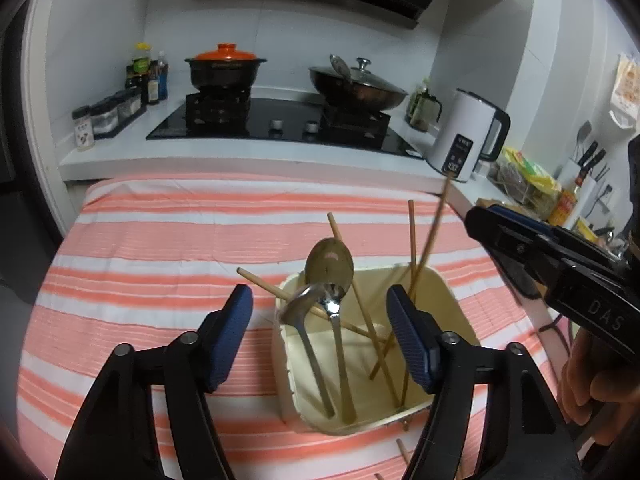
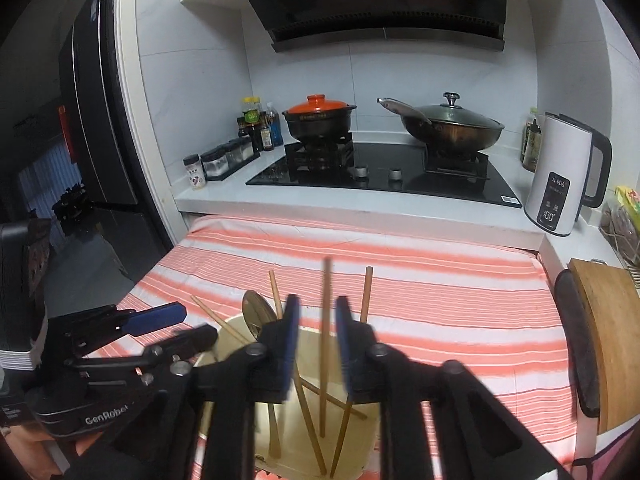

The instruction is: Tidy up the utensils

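Observation:
A cream utensil holder [image 1: 440, 286] stands on the pink striped cloth, with two metal spoons [image 1: 330, 262] and several wooden chopsticks [image 1: 412, 240] leaning in it. My left gripper [image 1: 320, 322] hovers over its near left side, open wide, the spoon heads showing between the fingers untouched. My right gripper [image 2: 318, 344] is above the same holder [image 2: 230, 325], jaws parted. A blurred chopstick [image 2: 326, 312] stands in that gap with space on both sides and its lower end inside the holder. Each gripper shows in the other's view: the right gripper [image 1: 560, 264], the left gripper [image 2: 132, 332].
The striped cloth [image 1: 160, 248] covers the table. Behind it runs a counter with a hob [image 2: 380, 172], an orange-lidded pot [image 2: 320, 118], a wok [image 2: 452, 126], a white kettle [image 2: 560, 184] and spice jars [image 2: 224, 160]. A cutting board [image 2: 612, 340] leans at the right. A loose chopstick [image 1: 402, 450] lies near the holder.

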Tool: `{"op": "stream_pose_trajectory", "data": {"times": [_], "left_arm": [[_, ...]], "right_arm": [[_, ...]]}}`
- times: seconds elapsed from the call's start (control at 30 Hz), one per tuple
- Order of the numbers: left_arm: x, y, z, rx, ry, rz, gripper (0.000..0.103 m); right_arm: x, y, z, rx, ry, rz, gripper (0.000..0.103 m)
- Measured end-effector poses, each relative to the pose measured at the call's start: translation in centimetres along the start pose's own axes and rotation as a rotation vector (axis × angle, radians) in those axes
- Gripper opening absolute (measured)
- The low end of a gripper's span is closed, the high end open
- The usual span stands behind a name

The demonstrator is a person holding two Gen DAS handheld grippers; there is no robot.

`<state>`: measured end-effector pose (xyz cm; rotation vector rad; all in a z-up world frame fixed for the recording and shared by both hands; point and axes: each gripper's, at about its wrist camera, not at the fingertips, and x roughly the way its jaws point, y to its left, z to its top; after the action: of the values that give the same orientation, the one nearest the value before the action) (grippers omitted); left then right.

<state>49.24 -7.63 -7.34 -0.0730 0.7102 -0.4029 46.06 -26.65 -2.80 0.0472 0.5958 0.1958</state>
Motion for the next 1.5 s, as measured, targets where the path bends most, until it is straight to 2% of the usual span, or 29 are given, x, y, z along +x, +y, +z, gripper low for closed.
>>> {"op": "stream_pose_trajectory", "data": {"times": [0.03, 0.1, 0.23, 0.27, 0.33, 0.47, 0.57, 0.73, 0.8, 0.87, 0.93, 1.0, 1.2, 1.3, 1.37, 1.5], "left_arm": [[-0.5, 0.2, 0.1, -0.006, -0.004, -0.001, 0.074], [-2.0, 0.5, 0.1, -0.025, -0.004, -0.013, 0.075], [-6.7, 0.4, -0.9, -0.008, -0.017, -0.012, 0.086], [-7.9, 0.2, -1.6, 0.007, -0.024, -0.005, 0.089], [-10.2, -0.3, -3.5, 0.038, -0.026, 0.017, 0.097], [-11.9, -1.2, -9.1, 0.06, 0.022, 0.017, 0.099], [-11.6, -2.3, -14.6, 0.063, 0.082, 0.038, 0.099], [-10.1, -3.6, -23.0, 0.0, 0.161, 0.095, 0.099], [-9.3, -4.2, -25.2, -0.017, 0.194, 0.1, 0.099], [-8.8, -4.8, -26.7, -0.017, 0.187, 0.135, 0.099], [-8.5, -5.1, -27.6, -0.019, 0.164, 0.166, 0.099], [-7.7, -5.4, -27.9, -0.017, 0.19, 0.174, 0.099], [-6.1, -4.9, -27.8, -0.065, 0.231, 0.175, 0.099], [-6.1, -5.4, -28.1, -0.03, 0.227, 0.199, 0.1], [-5.9, -5.9, -28.2, -0.003, 0.236, 0.215, 0.1], [-6.3, -6.4, -28.1, -0.012, 0.219, 0.177, 0.1]], "right_arm": [[-0.8, 0.1, 0.0, -0.002, -0.028, -0.007, 0.046], [-2.7, 0.3, 0.3, -0.014, -0.075, -0.005, 0.047], [-7.8, 1.0, 0.2, -0.077, -0.145, -0.023, 0.048], [-9.3, 1.2, -0.2, -0.099, -0.161, -0.029, 0.049], [-12.1, 1.6, -1.5, -0.143, -0.184, -0.056, 0.059], [-16.1, 1.3, -6.2, -0.174, -0.18, -0.122, 0.061], [-17.3, 0.7, -11.0, -0.168, -0.134, -0.202, 0.065], [-16.5, -1.5, -20.7, -0.081, 0.045, -0.282, 0.066], [-16.0, -2.5, -23.9, -0.044, 0.116, -0.314, 0.066], [-15.9, -3.4, -26.7, 0.001, 0.161, -0.337, 0.066], [-16.1, -4.2, -28.7, 0.054, 0.191, -0.337, 0.066], [-16.4, -4.8, -29.8, 0.098, 0.21, -0.337, 0.066], [-15.9, -5.0, -30.2, 0.122, 0.243, -0.367, 0.066], [-15.0, -5.1, -30.8, 0.161, 0.25, -0.332, 0.066], [-14.6, -4.6, -30.8, 0.176, 0.243, -0.278, 0.066], [-14.2, -2.0, -30.6, 0.121, 0.24, -0.198, 0.066]]}}
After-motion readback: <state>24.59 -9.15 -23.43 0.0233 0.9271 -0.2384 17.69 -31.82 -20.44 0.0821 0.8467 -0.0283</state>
